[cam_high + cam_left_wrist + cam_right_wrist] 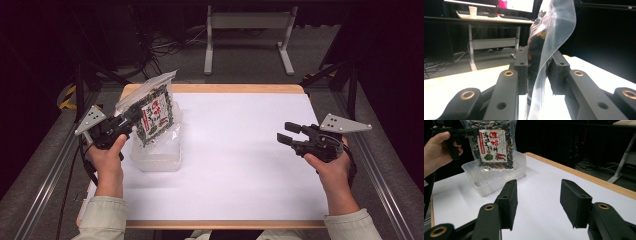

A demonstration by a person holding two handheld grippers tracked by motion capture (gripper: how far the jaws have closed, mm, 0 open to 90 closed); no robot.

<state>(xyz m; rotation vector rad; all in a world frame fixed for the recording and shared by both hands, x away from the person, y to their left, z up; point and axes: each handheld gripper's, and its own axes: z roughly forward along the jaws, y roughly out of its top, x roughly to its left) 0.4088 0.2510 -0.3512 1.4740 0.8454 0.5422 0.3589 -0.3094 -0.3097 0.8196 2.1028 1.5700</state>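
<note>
A clear packet of dark dried food with a red-and-white label (pixel 155 111) stands upright over a clear plastic tub (pixel 156 157) at the table's left. My left gripper (pixel 131 116) is shut on the packet's side edge; in the left gripper view the packet's clear film (pixel 549 50) is pinched between the two pads. In the right gripper view the packet (pixel 492 145) hangs with its lower end inside the tub (pixel 496 178). My right gripper (pixel 289 133) is held above the table's right side, open and with nothing between its pads (pixel 539 202).
A white sheet (pixel 240 160) covers most of the wooden table (pixel 225 88). Beyond the far edge stand the grey legs of a desk frame (pixel 247 35) and loose cables on the floor. Black metal rails run along both sides of the table.
</note>
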